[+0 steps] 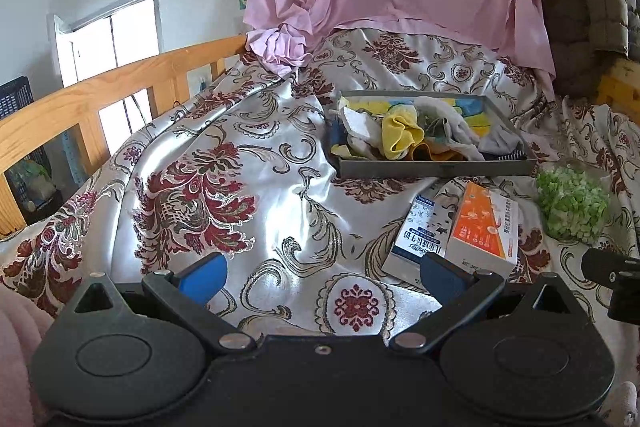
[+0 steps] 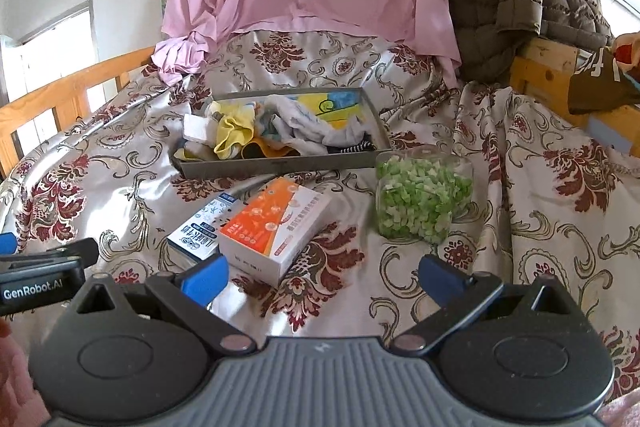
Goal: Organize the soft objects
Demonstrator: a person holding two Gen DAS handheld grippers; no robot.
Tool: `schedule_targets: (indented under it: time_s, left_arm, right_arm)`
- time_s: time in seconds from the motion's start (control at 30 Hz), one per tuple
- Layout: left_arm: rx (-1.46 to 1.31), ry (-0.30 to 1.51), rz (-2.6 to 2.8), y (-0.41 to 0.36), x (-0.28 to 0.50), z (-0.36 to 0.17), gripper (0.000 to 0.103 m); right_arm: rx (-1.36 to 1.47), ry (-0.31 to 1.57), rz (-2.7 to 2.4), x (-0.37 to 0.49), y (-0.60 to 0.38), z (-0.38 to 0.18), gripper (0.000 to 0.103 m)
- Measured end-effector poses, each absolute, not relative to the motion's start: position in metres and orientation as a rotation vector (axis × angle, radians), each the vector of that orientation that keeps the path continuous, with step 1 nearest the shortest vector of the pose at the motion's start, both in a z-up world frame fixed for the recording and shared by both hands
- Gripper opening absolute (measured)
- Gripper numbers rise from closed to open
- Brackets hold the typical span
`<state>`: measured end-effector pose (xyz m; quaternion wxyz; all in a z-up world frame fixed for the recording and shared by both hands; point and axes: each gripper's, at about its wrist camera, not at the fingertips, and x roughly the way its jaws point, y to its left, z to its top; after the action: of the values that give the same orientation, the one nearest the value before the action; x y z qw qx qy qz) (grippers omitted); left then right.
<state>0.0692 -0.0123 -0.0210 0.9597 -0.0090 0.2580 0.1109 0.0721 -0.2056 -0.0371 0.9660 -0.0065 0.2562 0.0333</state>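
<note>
Status: the left hand-held gripper and the right hand-held gripper both hover low over the bed, jaws spread wide, each holding nothing. Ahead, the cloths lie heaped in the tray, which sits on the bed cover. Nearer, two boxes and a jar of green pieces rest just beside the tray. Judged from this layout, the soft items appear gathered; no loose cloth is visible outside the tray, though sorting within it may remain.
</note>
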Motion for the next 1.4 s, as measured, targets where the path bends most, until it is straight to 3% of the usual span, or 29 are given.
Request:
schedule_targets:
  time_s: [1.4]
  left_arm:
    - [-0.008,0.548,0.236,-0.0113,0.0714,-0.0239,0.102]
  right_arm:
    - [-0.025,0.546,0.074,0.0755,-0.2041,-0.0391,0.103]
